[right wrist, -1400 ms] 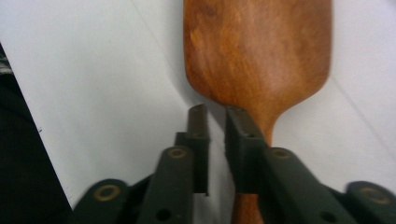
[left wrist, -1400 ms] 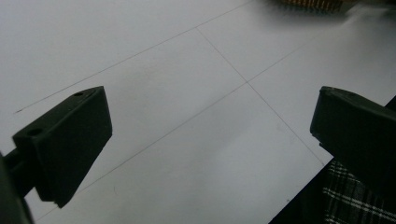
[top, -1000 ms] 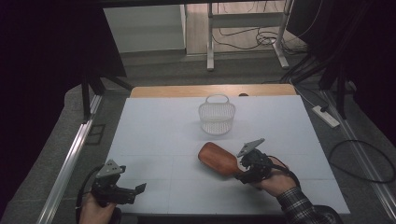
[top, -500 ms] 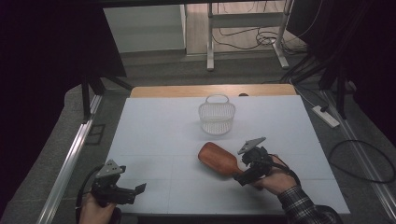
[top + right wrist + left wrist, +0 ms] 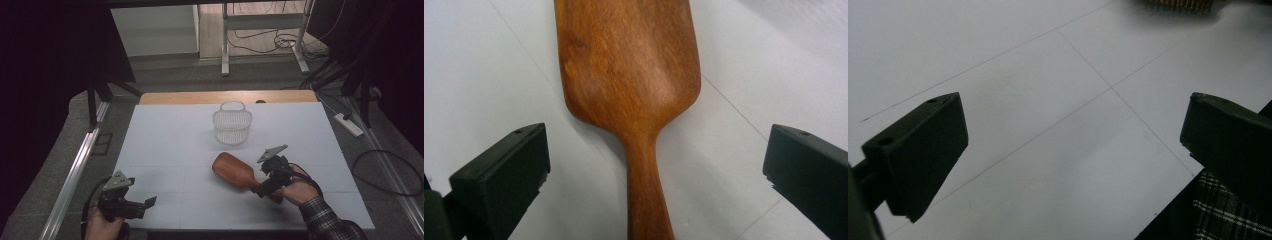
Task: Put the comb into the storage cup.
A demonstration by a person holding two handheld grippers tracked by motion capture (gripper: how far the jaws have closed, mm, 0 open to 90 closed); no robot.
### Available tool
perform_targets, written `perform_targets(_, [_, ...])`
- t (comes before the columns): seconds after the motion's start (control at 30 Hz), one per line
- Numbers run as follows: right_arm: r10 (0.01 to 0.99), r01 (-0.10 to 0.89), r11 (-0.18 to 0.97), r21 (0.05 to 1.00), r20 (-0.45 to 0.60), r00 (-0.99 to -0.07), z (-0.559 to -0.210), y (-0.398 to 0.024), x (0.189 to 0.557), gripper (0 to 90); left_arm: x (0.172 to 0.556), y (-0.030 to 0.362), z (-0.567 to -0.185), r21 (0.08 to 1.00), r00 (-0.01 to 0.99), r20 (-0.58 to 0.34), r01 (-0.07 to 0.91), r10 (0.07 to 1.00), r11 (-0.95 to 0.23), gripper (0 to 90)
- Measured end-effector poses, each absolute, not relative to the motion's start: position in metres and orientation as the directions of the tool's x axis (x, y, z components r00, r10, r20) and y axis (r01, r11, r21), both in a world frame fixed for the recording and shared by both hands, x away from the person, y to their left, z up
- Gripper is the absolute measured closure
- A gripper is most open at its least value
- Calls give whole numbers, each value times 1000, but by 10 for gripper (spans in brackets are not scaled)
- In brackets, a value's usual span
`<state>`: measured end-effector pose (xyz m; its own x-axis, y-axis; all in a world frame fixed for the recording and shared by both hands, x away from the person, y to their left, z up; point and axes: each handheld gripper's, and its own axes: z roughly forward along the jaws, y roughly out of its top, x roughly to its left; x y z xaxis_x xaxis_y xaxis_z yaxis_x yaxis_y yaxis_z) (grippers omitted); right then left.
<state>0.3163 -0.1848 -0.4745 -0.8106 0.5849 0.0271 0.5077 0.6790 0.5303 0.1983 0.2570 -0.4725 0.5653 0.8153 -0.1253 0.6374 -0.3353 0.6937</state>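
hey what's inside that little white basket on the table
Nothing shows inside the white wire basket: through its mesh wall only the white table appears. The mesh is fine and far from the high view, so a small flat item on its bottom could be missed.

The brush (image 5: pixel 629 75) is wood, reddish-brown with visible grain and a smooth, softly glossy finish down the handle. The table (image 5: pixel 170 150) has a matt, pale sheet surface with thin ruled lines, and a bare wooden edge at the far side. The basket (image 5: pixel 232 125) looks like white plastic mesh. The gripper pads (image 5: pixel 504 175) are matt black plastic. The sleeve (image 5: pixel 325 222) is checked cloth.
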Motion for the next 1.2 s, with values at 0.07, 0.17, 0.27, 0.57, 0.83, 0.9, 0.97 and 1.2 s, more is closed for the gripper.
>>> perform_targets(0.07, [590, 518, 674, 527, 37, -806, -478, -184, 317, 0, 198, 257, -472, 694, 565, -126, 637, 815, -334, 0])
perform_targets(0.17, [589, 520, 686, 509, 32, -808, -481, -183, 317, 0, 198, 257, -472, 694, 565, -126, 637, 815, -335, 0])
perform_targets(0.27, [589, 521, 695, 495, 24, -808, -484, -180, 317, 0, 198, 257, -473, 693, 566, -126, 638, 815, -336, 0])
perform_targets(0.57, [584, 530, 733, 426, 4, -811, -495, -173, 317, 0, 198, 257, -472, 694, 568, -130, 637, 813, -335, 0])
perform_targets(0.83, [589, 539, 753, 378, -19, -808, -503, -169, 320, 0, 198, 257, -472, 693, 570, -129, 637, 812, -337, 0])
perform_targets(0.9, [587, 539, 754, 375, -17, -809, -504, -169, 319, 0, 198, 257, -472, 693, 570, -130, 637, 811, -337, 0])
perform_targets(0.97, [587, 540, 756, 370, -19, -809, -504, -169, 319, 0, 198, 257, -472, 693, 570, -129, 637, 812, -337, 0])
perform_targets(1.2, [585, 534, 761, 369, -34, -810, -505, -168, 318, 51, 199, 257, -473, 693, 570, -127, 637, 812, -338, 0])
